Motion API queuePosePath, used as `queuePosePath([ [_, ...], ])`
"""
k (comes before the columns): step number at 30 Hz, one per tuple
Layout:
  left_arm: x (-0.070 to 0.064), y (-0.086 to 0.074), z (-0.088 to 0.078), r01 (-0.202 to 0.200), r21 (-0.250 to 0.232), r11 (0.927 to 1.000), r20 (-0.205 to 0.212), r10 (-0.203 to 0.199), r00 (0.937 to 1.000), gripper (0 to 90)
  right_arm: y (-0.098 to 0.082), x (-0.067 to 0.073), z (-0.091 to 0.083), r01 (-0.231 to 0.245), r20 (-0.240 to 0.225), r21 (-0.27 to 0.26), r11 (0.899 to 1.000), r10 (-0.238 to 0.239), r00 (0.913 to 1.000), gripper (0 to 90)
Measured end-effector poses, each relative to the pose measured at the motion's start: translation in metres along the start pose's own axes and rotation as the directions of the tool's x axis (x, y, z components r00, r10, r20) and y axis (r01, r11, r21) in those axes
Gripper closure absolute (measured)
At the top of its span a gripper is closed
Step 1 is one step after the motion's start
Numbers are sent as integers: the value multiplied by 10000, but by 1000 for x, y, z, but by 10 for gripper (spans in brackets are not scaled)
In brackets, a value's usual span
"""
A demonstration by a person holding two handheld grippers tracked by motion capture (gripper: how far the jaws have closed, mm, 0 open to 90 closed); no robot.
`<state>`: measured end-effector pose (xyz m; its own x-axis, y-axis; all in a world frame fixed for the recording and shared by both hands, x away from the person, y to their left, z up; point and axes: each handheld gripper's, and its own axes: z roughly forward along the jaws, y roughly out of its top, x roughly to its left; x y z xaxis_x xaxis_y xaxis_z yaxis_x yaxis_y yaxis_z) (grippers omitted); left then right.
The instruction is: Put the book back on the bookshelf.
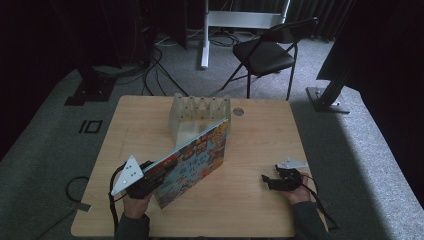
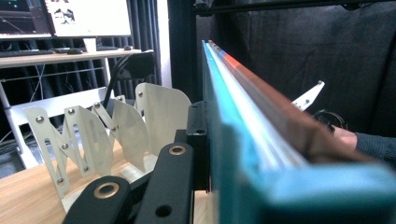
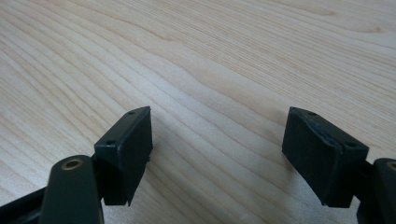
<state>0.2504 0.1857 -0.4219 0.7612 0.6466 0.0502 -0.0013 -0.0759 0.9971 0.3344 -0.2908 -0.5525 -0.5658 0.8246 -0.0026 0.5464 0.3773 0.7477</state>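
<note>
The left gripper (image 1: 147,175) is clamped on the lower edge of a picture book (image 1: 197,157), tilted before the white rack (image 1: 192,115). The right gripper (image 3: 217,154) rests on the wooden table (image 1: 260,140), its jaws apart and holding nothing.

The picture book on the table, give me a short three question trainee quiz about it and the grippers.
1. True or false: the right gripper holds the picture book.
2. Which gripper is shut on the book: A left, B right, C both?
3. Fill in: beyond the book stands a pale folding ____.

Key:
1. False; its jaws stand open over bare table.
2. A; the left gripper clamps the book's lower edge, and the book is tilted.
3. rack.
</note>
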Motion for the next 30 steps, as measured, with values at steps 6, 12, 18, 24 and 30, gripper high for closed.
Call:
queuePosePath([
  [6,1,0,-1,38,-10,10000,-78,-39,10000,803,0,0,0,-1,1,0,10000,1,10000,241],
  [12,1,0,-3,33,6,10000,-168,-33,9999,803,0,0,0,-2,1,0,10000,2,10000,241],
  [18,2,-1,-4,68,0,10000,-329,-68,9994,802,0,0,0,-8,-1,2,10000,8,10000,241],
  [24,2,-1,-6,117,-34,9999,-475,-118,9988,802,0,0,0,-12,-2,2,10000,12,10000,241],
  [30,1,-1,-6,127,-42,9999,-584,-129,9982,802,0,0,0,-17,-3,4,10000,17,10000,242],
])
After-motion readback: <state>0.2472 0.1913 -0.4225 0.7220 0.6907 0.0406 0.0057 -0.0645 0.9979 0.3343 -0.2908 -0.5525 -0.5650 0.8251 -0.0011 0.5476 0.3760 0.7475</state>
